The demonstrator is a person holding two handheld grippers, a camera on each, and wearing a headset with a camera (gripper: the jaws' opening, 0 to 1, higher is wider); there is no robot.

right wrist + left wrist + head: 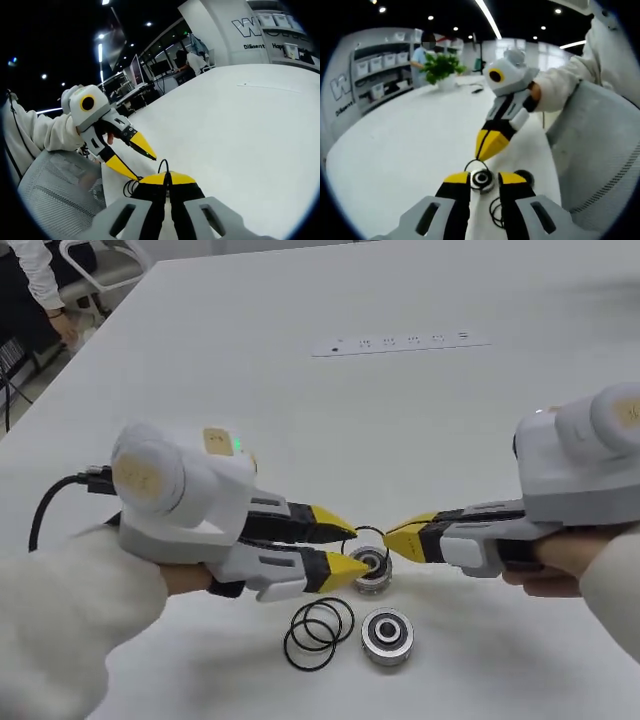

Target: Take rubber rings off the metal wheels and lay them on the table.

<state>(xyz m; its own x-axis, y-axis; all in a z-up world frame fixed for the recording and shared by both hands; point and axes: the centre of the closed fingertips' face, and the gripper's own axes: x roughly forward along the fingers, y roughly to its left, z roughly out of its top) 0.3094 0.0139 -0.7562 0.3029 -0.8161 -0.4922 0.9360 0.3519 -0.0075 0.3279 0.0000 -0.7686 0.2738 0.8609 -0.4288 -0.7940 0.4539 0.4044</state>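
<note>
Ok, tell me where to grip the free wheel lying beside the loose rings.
Probably across the outer rim of the free wheel, coming straight down: it lies flat, hub up, so its round edge offers two opposite sides. Keep the jaws clear of the loose rings close beside it.

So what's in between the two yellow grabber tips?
A metal wheel, gripped by the left gripper, and a thin rubber ring the right gripper pinches. The head view shows it.

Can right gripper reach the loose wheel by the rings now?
Probably not yet: the right gripper is shut on a rubber ring. Nothing else blocks the loose wheel, lying uncovered nearby.
</note>
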